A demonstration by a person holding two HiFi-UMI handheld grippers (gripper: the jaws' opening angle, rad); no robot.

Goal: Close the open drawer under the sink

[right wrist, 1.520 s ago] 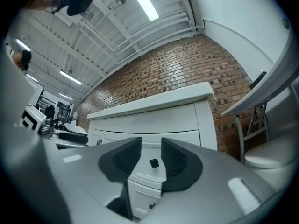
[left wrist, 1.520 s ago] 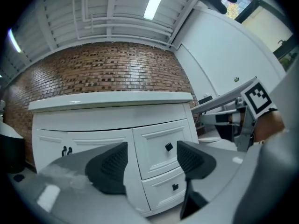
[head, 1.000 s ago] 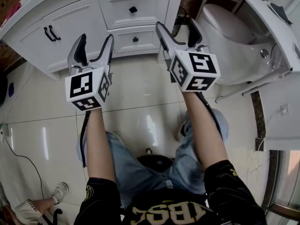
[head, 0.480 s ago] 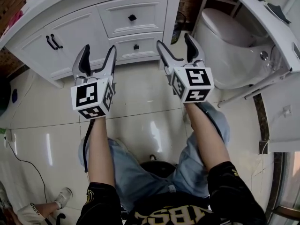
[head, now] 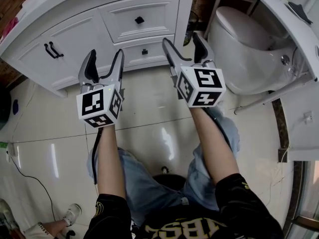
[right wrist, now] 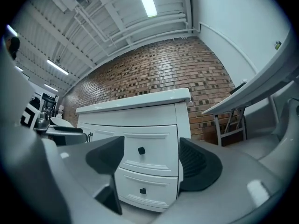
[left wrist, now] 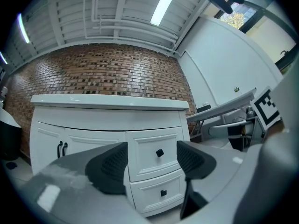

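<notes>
Left gripper (head: pixel 104 53) and right gripper (head: pixel 181 38) both released, jaws apart, nothing between them. Lower drawer (head: pixel 144 52) of the vanity (head: pixel 75 31) sits at 12 o'clock beyond the jaws; can't tell if it's ajar.

Right gripper (head: pixel 180 37) edged left toward lower drawer (head: pixel 144 52).
</notes>
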